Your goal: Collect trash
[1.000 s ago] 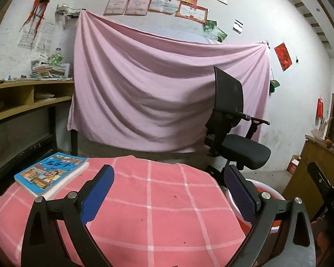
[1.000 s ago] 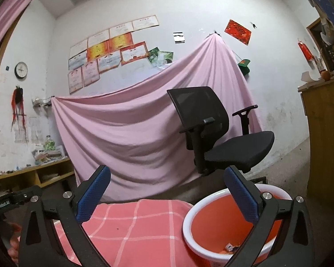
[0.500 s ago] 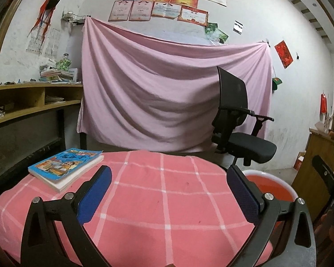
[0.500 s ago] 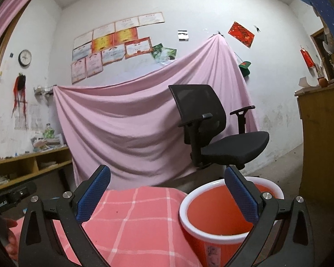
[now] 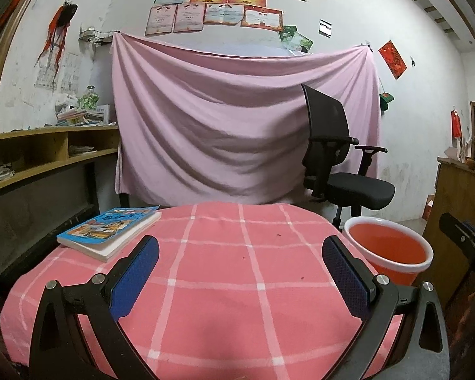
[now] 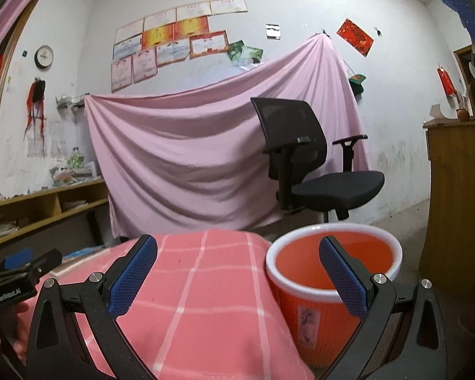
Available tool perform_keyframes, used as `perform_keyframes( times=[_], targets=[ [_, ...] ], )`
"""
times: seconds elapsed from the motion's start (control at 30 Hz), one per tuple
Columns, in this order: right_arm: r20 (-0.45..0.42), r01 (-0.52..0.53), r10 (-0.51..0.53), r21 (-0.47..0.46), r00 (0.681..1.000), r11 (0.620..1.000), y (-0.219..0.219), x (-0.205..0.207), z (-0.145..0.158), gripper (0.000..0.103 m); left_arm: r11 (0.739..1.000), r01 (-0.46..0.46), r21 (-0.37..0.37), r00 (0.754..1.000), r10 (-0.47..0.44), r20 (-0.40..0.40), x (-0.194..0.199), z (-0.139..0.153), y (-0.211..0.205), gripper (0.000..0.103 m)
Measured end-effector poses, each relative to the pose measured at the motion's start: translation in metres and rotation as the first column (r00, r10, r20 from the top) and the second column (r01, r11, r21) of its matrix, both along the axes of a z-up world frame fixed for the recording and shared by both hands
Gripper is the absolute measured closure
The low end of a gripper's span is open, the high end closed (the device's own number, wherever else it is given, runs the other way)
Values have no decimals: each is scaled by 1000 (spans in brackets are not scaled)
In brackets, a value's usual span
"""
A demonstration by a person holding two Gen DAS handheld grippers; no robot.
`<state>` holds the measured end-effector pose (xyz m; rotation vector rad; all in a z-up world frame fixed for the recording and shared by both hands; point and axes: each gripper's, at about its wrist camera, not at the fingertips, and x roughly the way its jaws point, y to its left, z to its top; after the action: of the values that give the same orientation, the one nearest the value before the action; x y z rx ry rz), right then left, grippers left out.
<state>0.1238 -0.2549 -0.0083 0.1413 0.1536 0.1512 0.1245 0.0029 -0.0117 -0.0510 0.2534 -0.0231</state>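
Pink-and-white checked cloth (image 5: 231,272) covers the round surface that fills the left wrist view, and above it the left claw (image 5: 237,272) hangs with its blue-padded fingers (image 5: 133,278) spread wide and nothing between them. A blue-covered book (image 5: 107,228) lies flat at the cloth's far left edge. The orange bin (image 5: 389,253) with a white rim stands on the floor just beside the surface, off to the right, and its inside is too shaded to tell what it holds. A black office chair (image 5: 338,164) stands behind the bin, before a pink sheet (image 5: 231,120) hung on the wall. In the right wrist view, the right claw (image 6: 237,272) is likewise wide apart and empty, held over the cloth's right edge, its right finger (image 6: 342,278) in front of the bin's (image 6: 304,316) rim. The left claw's body (image 6: 12,281) shows at the far left.
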Motion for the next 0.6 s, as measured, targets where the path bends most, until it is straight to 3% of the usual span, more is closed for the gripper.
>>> perform_keyframes(
  times=[0.23, 0.6],
  targets=[
    [-11, 9, -9, -8, 1000, 1000, 8, -25, -3, 0, 999, 2, -32, 1000, -2, -18, -20, -5, 10, 2],
    [-42, -34, 32, -39, 999, 999, 26, -49, -13, 0, 1000, 0, -8, 999, -1, -38, -60, -22, 20, 2]
  ],
)
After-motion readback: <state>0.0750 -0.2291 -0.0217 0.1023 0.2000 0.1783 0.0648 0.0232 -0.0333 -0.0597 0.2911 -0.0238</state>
